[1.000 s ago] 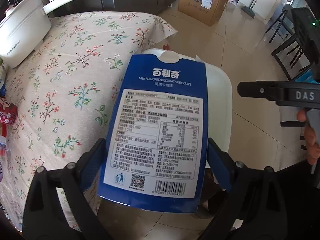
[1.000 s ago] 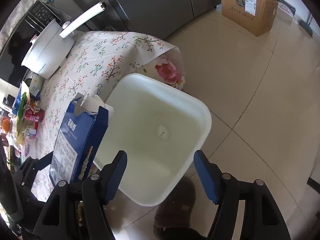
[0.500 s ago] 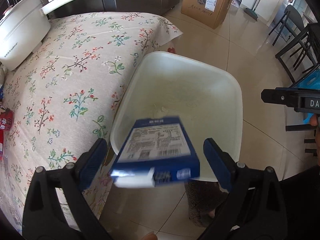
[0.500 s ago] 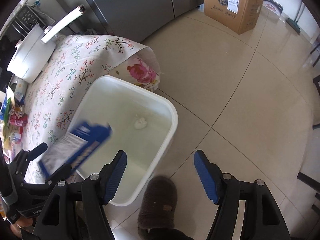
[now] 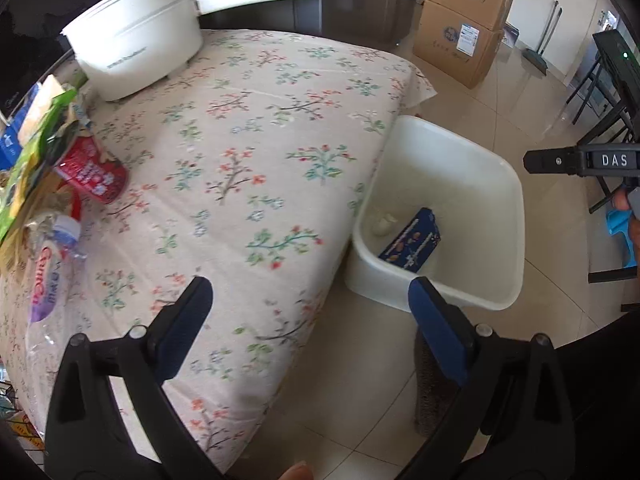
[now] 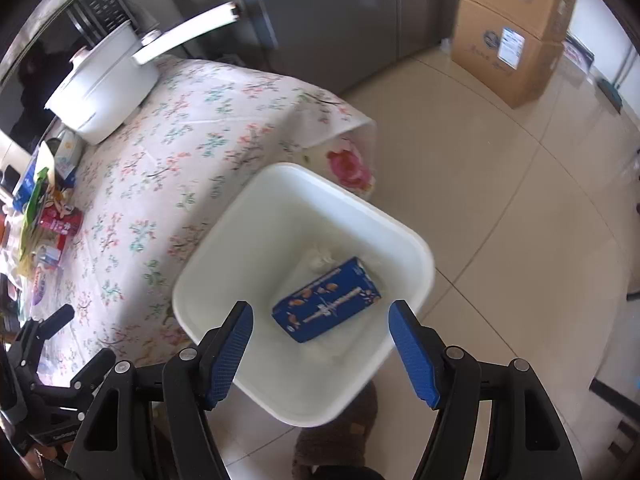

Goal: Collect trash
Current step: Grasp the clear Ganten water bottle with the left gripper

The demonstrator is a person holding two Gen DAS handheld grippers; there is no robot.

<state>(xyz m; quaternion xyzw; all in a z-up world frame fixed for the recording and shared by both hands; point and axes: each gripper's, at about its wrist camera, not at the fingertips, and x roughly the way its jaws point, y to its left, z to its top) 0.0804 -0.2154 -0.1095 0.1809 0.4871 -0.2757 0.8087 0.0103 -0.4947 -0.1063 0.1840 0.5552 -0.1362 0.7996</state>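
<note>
Since the earlier frame the blue biscuit box (image 6: 326, 306) has left the left gripper (image 5: 308, 316) and is now lying flat inside the white bin (image 6: 404, 236), beside a crumpled white scrap (image 6: 320, 258). Both grippers, the right gripper (image 6: 320, 354) included, are hanging wide open and holding nothing, with the bin standing just beside the table edge (image 5: 360, 208) and bare floor lying beyond. Only the left view is showing the remaining wrappers (image 5: 60, 176) at the table's far side clearly.
</note>
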